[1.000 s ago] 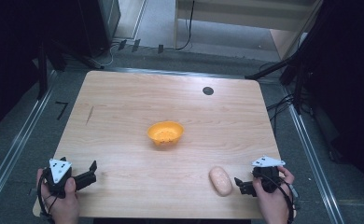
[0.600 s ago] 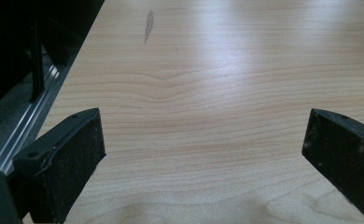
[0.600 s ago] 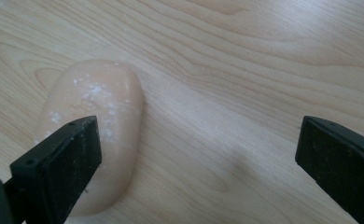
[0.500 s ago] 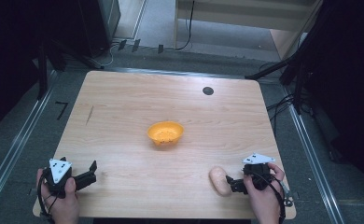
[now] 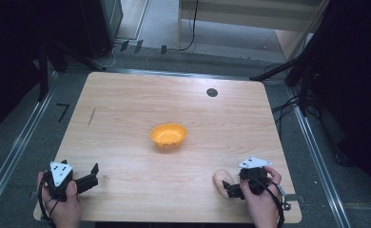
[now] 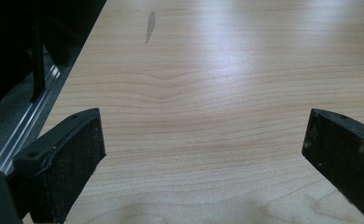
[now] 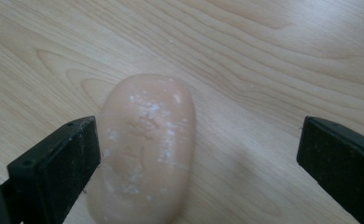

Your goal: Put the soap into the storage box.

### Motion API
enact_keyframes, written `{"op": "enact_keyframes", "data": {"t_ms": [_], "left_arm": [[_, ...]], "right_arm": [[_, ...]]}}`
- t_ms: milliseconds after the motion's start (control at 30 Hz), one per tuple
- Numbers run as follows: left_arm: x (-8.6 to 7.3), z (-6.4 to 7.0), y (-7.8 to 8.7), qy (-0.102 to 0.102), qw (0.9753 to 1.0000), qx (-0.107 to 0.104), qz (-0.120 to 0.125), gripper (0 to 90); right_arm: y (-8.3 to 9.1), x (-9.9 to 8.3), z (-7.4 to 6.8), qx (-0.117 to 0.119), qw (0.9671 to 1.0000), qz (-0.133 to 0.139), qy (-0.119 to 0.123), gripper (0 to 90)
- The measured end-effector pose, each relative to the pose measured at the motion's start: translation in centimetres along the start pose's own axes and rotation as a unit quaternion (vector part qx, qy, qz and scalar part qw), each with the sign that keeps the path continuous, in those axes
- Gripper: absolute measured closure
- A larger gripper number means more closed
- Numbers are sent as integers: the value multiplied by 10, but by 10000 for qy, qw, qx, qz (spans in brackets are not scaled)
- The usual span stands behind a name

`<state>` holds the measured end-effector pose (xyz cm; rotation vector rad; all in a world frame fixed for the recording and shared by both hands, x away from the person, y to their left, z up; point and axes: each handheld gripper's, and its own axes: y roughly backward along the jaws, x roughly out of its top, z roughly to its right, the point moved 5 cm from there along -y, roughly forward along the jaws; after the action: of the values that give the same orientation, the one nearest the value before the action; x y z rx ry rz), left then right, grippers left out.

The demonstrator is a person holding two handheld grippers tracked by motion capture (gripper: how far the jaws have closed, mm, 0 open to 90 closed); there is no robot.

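Right gripper view showed the right gripper [image 7: 196,154] spread wide around a pale, smooth, oval soap-like lump [image 7: 145,144] lying on the wooden table [image 5: 126,118], off-centre toward one jaw, probably lined up for a grasp. The left gripper [image 6: 203,154] was spread too, over bare grained wood at the near left. An orange bowl [image 5: 168,135] sat mid-table.

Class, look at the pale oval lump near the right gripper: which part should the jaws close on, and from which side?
Grip the pale oval lump across its narrow middle, probably approaching along its long axis, as the right gripper is lined up. It lies flat on the table, rounded and longer than wide, so the open jaws span the short width most easily.
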<state>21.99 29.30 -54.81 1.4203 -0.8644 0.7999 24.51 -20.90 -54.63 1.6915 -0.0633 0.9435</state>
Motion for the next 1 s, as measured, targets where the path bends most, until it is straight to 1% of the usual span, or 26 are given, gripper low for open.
{"op": "enact_keyframes", "data": {"t_ms": [67, 167, 533, 567, 600, 733, 800, 833, 1000], "left_arm": [[0, 0, 0, -2, 10000, -1, 1, 0], [0, 0, 0, -4, 10000, 6, -8, 0], [0, 0, 0, -25, 10000, -6, -12, 0], [0, 0, 0, -25, 10000, -8, -13, 0], [0, 0, 0, -29, 10000, -11, -15, 0], [0, 0, 0, -26, 10000, -17, -18, 0], [0, 0, 0, -19, 10000, -8, -16, 0], [0, 0, 0, -25, 10000, -17, -32, 0], [0, 0, 0, -21, 10000, -21, -12, 0]], "right_arm": [[-5, 0, -6, 80, 10000, 13, -49, 0], [-9, -1, -10, 109, 9999, -23, -92, 0], [-18, -6, -18, 92, 9999, -96, -104, 4], [-19, -7, -19, 96, 9998, -106, -123, 18], [-21, -8, -20, 31, 9999, -79, -105, 80], [-23, -8, -21, 17, 9999, -65, -137, 95], [-25, -8, -22, 8, 9998, -76, -171, 118], [-26, -8, -22, -33, 9999, -82, -139, 136], [-27, -9, -23, -102, 9998, -119, -157, 168]]}}
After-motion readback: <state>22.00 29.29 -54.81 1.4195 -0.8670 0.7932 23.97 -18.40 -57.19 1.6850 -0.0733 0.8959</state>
